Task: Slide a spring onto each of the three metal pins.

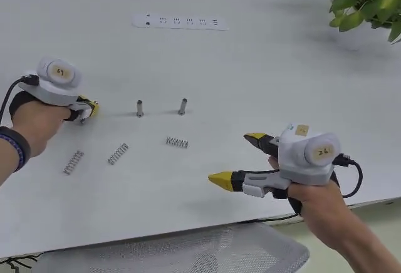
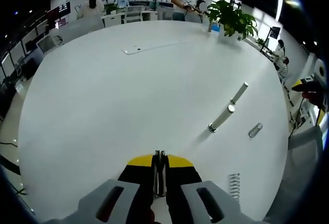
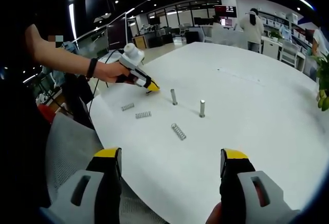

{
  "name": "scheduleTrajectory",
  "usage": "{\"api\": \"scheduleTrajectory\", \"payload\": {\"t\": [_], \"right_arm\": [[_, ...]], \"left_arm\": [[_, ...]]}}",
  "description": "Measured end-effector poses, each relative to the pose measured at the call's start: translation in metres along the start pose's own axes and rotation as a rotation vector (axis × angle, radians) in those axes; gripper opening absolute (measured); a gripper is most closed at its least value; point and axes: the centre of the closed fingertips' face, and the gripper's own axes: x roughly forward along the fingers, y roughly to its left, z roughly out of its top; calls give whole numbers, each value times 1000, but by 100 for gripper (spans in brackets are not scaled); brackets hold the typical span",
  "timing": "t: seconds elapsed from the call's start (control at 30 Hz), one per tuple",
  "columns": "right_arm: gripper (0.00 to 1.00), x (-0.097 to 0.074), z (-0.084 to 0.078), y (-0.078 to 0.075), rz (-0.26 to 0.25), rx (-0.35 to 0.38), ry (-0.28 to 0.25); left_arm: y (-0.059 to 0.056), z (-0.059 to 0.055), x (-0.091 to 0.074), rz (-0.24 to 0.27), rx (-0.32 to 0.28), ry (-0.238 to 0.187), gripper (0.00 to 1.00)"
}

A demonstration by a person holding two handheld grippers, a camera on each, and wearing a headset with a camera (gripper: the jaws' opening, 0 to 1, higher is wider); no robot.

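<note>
The left gripper [image 2: 160, 158], at the bottom centre of its own view, has its yellow-tipped jaws closed on a slim grey metal pin [image 2: 160, 170] that stands between them; the head view, where this gripper [image 1: 91, 108] sits at the left edge, does not make that pin out. The right gripper [image 3: 171, 157] has its jaws spread wide and holds nothing; in the head view it [image 1: 237, 159] hovers at lower right above the white table [image 1: 263, 66].

Three pins in all: the clamped one, and two upright short metal pins [image 1: 140, 108] [image 1: 182, 106] at the middle of the head view, apart from each other.

Three small coiled wire springs lie flat below them: one at lower left [image 1: 73, 162], one beside it [image 1: 118, 153], one under the right-hand pin [image 1: 177, 142]. The right gripper view shows all three springs too; the left gripper view catches two [image 2: 255, 130] [image 2: 235, 185].

A white power strip [image 1: 179, 22] lies at top centre and a leafy green plant [image 1: 369, 0] fills the top right corner.
</note>
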Motion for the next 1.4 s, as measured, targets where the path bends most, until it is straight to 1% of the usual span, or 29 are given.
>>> {"api": "scheduleTrajectory", "payload": {"t": [0.37,0.7,0.77,0.87,1.4], "right_arm": [[78,0,1,0,0,-2,-5],[79,0,1,2,2,-5,-7],[79,0,1,2,4,-8,-6],[79,0,2,2,5,-7,-8],[79,3,3,3,10,-12,-10]], "left_arm": [[1,-1,-12,11,-10,-19,0],[5,-3,-21,25,-17,-31,0],[8,-2,-24,38,-26,-38,0],[8,-1,-27,42,-28,-45,0],[12,-2,-32,48,-28,-50,0]]}}
